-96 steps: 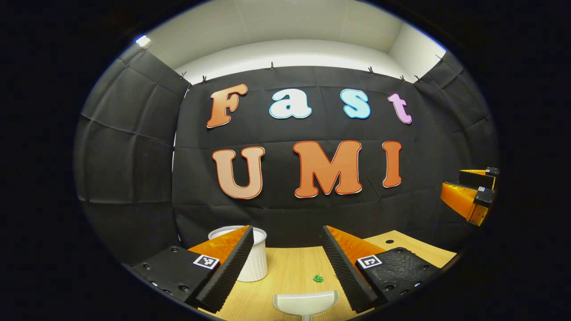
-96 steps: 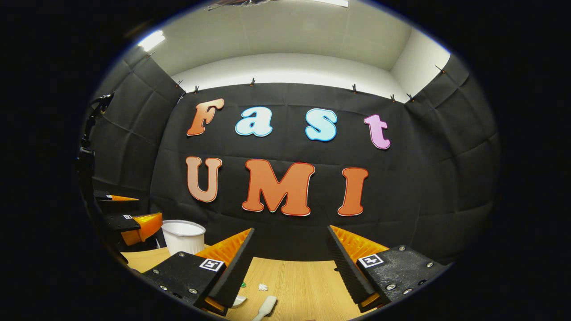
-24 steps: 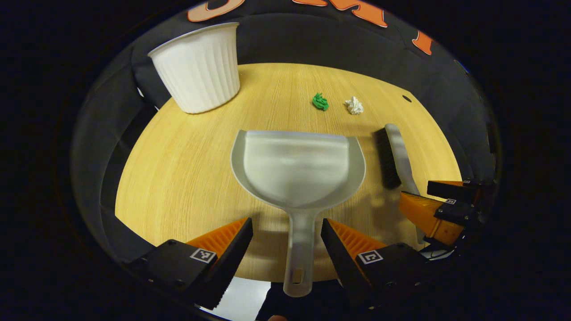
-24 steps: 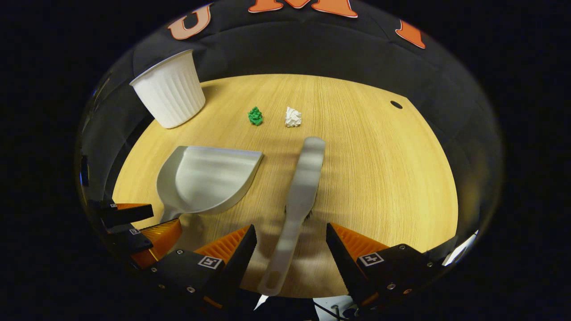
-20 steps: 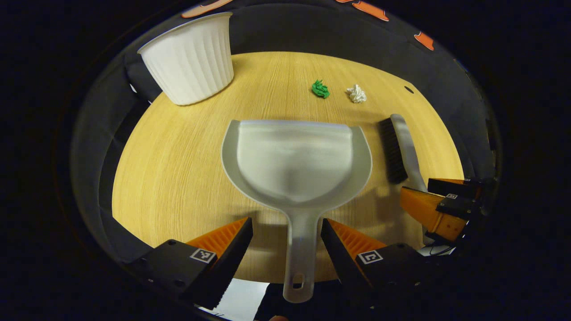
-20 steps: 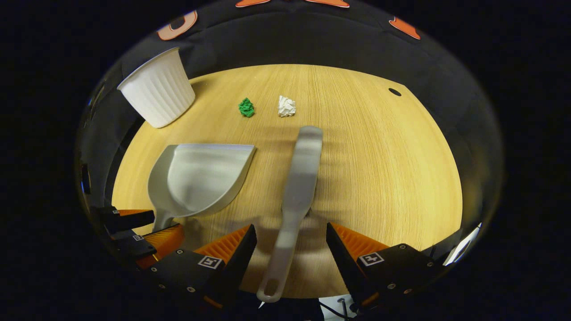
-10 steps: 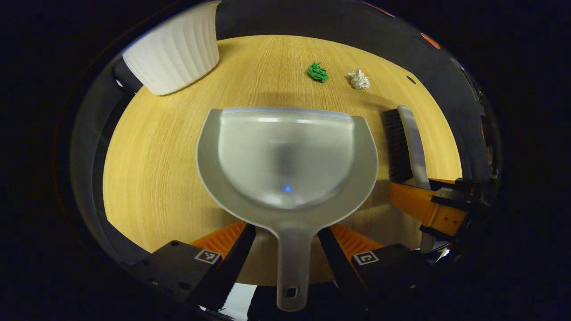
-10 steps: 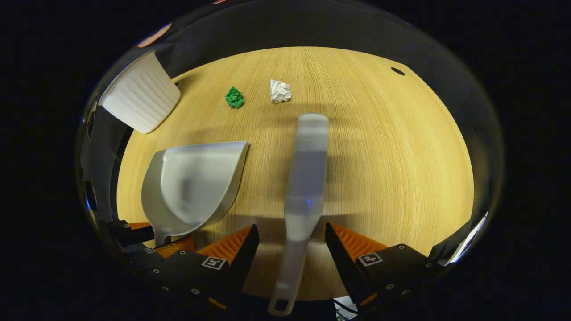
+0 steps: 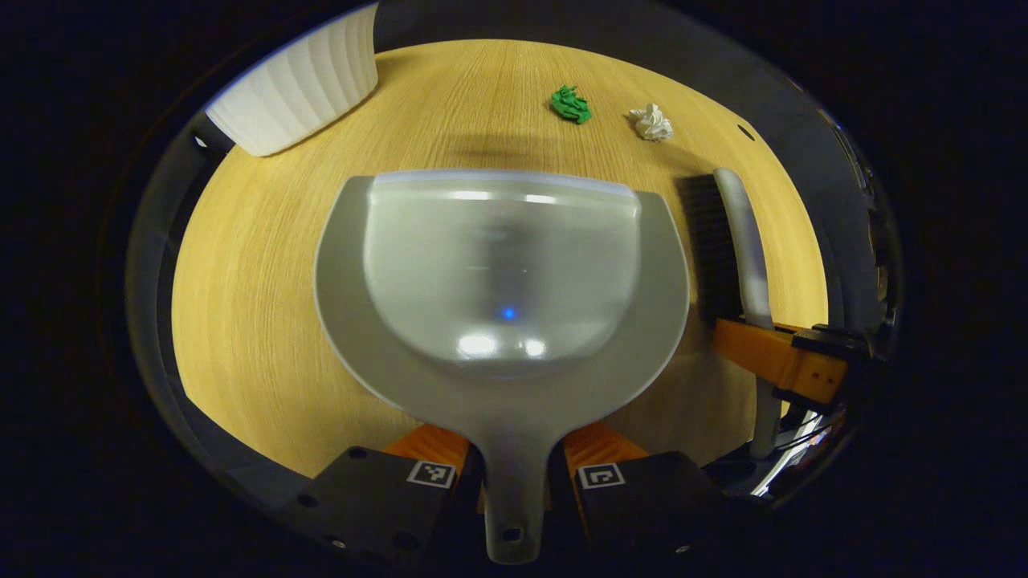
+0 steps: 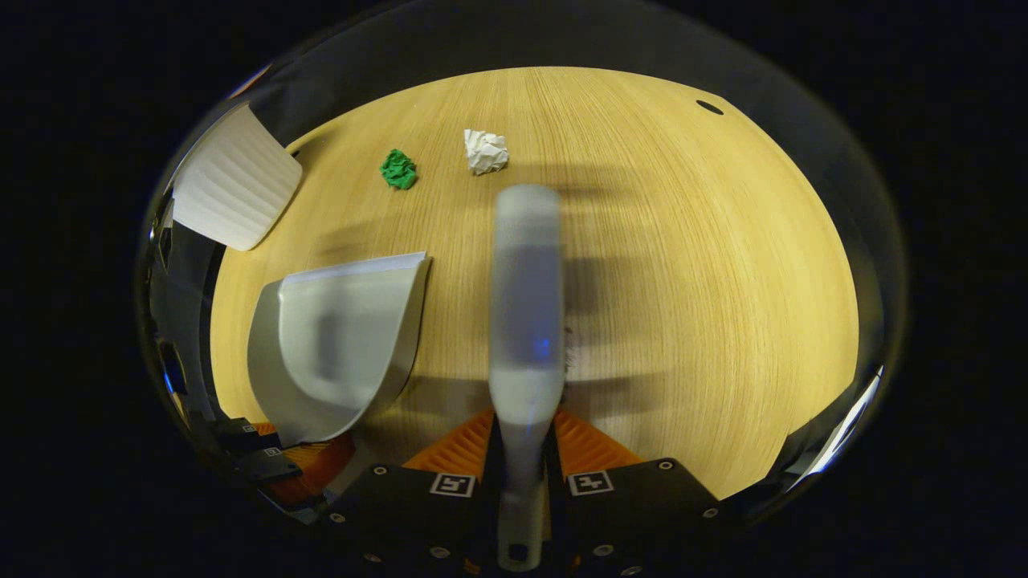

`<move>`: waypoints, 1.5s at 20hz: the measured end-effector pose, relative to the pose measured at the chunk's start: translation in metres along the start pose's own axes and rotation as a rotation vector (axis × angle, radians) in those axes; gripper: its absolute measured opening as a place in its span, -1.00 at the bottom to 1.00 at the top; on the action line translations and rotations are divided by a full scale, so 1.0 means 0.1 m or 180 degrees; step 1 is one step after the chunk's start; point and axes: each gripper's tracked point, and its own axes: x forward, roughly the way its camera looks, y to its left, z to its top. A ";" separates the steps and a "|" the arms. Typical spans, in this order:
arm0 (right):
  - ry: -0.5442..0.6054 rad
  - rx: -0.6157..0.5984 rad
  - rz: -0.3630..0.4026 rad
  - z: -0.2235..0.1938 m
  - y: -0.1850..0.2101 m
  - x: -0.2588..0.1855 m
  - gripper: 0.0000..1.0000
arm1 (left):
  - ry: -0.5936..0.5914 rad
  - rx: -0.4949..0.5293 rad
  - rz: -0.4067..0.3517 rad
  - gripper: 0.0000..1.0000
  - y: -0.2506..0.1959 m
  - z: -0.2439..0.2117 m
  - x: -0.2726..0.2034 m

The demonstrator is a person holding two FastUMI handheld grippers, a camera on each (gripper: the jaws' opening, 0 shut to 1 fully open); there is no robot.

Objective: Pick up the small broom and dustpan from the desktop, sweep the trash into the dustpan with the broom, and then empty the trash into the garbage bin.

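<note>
half a second ago both sets of jaws stood wide on either side of the two handles; now both have closed. starting at the left of the desk, the white ribbed bin (image 9: 293,92) stands at the far left corner, untouched. next comes the dustpan (image 9: 502,281), lying flat on the wooden desk (image 9: 241,321) with its open lip facing away toward the trash, and the left gripper (image 9: 516,474) is now clamped narrow on its handle, a finger pressed against each side. beyond the lip, well apart from it, sit the green scrap (image 9: 571,104) and just to its right the white paper wad (image 9: 650,122), both in the spots they held before. right of the pan lies the broom (image 10: 526,297), bristles down on the desk as far as the left gripper view shows, and the right gripper (image 10: 524,474) has likewise shut tight around its handle, with the broom's head pointing toward the white wad. so the reach is over and the grasp on both tools looks made, though neither tool appears lifted yet. i judge the pick-up step is all but done; what remains is raising both, setting the pan's lip near the scraps, brushing them in, and carrying the pan left to the bin.
</note>
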 end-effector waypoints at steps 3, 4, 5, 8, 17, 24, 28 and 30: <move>0.0067 0.0069 0.0019 0.01 0.01 0.02 -0.55 | 0.0058 0.0011 -0.0041 -0.26 0.01 -0.01 0.00; 0.0083 0.0064 0.0023 0.01 0.01 0.01 -0.46 | 0.0066 0.0024 -0.0064 -0.30 0.01 -0.01 -0.01; 0.0088 0.0065 0.0017 0.03 0.01 0.01 -0.63 | 0.0064 0.0030 -0.0085 -0.31 0.02 -0.01 -0.01; 0.0115 0.0062 0.0067 0.08 0.04 0.03 -0.75 | 0.0074 0.0099 -0.0143 -0.36 0.04 0.01 -0.06; -0.0202 -0.0242 0.0026 0.94 -0.06 0.05 -0.81 | -0.0009 0.0637 -0.0146 -0.38 0.20 0.22 -0.19; -0.0397 -0.0554 -0.0017 1.73 0.00 0.13 -0.82 | -0.0004 0.0949 -0.0173 -0.39 0.26 0.41 -0.23; -0.0335 -0.0661 -0.0034 1.99 -0.09 0.22 -0.82 | 0.0130 0.1084 -0.0208 -0.38 0.32 0.42 -0.21; -0.0300 -0.0793 -0.0009 2.12 -0.13 0.29 -0.82 | 0.0194 0.1164 -0.0220 -0.38 0.33 0.41 -0.19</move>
